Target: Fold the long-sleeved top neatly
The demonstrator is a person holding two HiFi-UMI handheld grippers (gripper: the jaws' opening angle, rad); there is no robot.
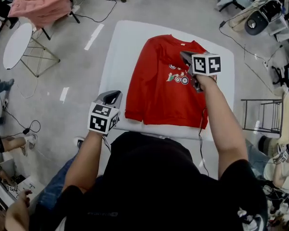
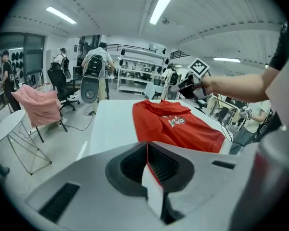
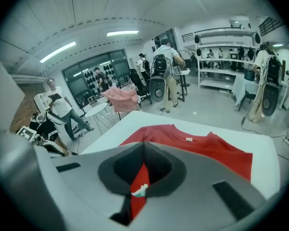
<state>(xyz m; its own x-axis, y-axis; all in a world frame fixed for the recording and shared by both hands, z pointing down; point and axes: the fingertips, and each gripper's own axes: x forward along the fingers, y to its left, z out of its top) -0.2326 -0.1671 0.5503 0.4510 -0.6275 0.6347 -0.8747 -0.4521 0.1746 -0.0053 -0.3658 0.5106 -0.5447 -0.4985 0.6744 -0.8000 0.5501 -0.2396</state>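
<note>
A red long-sleeved top (image 1: 159,88) with a small train print lies flat on the white table (image 1: 118,52), neck at the far end and both sleeves tucked in. My right gripper (image 1: 184,55) hovers over the top's right chest near the print; its jaws are shut with nothing in them, and red cloth shows below them in the right gripper view (image 3: 143,146). My left gripper (image 1: 116,94) hangs off the table's near left edge, apart from the top's hem corner. Its jaws are shut and hold nothing (image 2: 147,146). The left gripper view shows the top (image 2: 183,126) ahead to the right.
A pink garment (image 1: 41,1) drapes over a chair at the far left, beside a small white round table (image 1: 17,44). A metal rack (image 1: 267,114) stands right of the table. Cables run over the floor. A person with a backpack (image 2: 94,64) stands in the room behind.
</note>
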